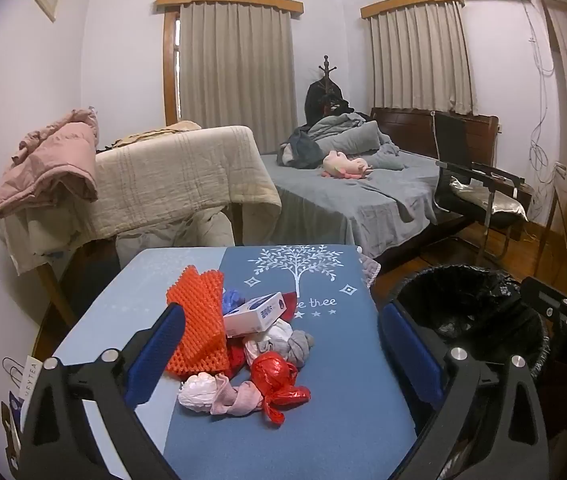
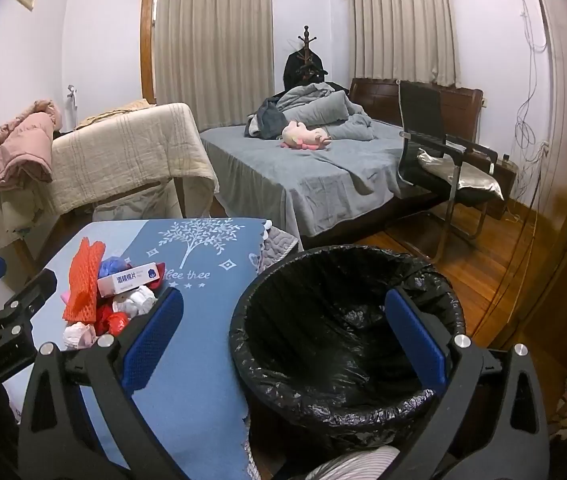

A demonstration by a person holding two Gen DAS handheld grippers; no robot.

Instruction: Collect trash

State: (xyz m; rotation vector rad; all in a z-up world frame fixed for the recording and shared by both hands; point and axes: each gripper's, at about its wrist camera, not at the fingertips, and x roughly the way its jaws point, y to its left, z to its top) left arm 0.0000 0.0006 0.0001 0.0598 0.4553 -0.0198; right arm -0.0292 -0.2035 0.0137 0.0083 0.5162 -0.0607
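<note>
Bedroom, pale walls, beige curtains [image 1: 239,64] across upper middle of frame. Bed [image 1: 347,196] with grey sheet centre right, pink plush toy [image 1: 345,166] on it. Wood floor [image 2: 479,256] at right.

Table in blue tree-print cloth [image 1: 323,360] fills lower middle. Trash pile [image 1: 243,344] sits lower centre of cloth: orange foam mesh [image 1: 195,328], small white box [image 1: 253,314], red crumpled wrapper [image 1: 277,380].

Bin with black liner [image 2: 343,320] just beside table, lower right.

Left gripper [image 1: 283,356] spread wide, nothing held, pile between fingers. Right gripper [image 2: 287,340] also wide, empty, over bin.

Orange waffle mat [image 1: 199,320], black bin liner [image 2: 343,320]
</note>
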